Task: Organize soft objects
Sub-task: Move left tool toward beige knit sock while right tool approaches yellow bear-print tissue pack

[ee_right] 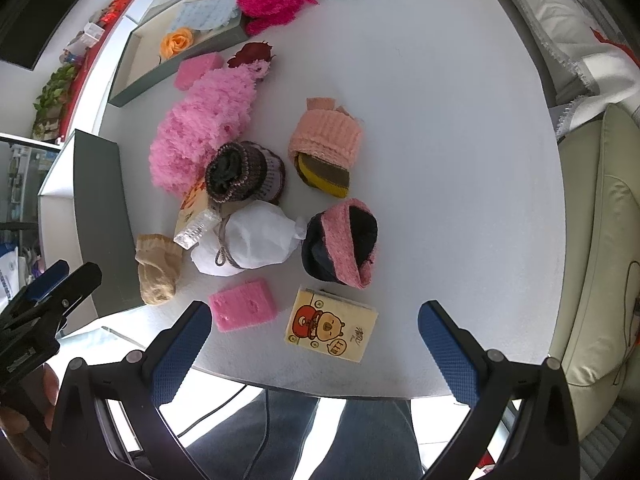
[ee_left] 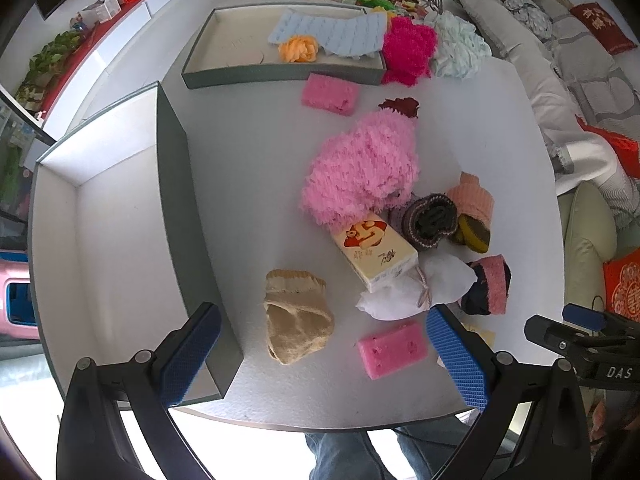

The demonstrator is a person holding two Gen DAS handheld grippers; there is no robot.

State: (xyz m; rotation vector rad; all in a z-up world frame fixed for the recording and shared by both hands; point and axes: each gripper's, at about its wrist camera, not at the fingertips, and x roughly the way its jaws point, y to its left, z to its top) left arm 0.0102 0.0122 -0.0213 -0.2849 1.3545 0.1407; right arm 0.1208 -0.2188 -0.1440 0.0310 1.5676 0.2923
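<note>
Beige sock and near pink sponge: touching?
Apart. The left wrist view shows bare table between the beige sock and the pink sponge; the right wrist view shows the same gap.

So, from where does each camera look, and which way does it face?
Left wrist: on the left hand-held gripper, open, facing the table and near box; jeans below.
Right wrist: on the right hand-held gripper, open, facing the table's right part; jeans below.
Shared: pink sponge, beige sock.
</note>
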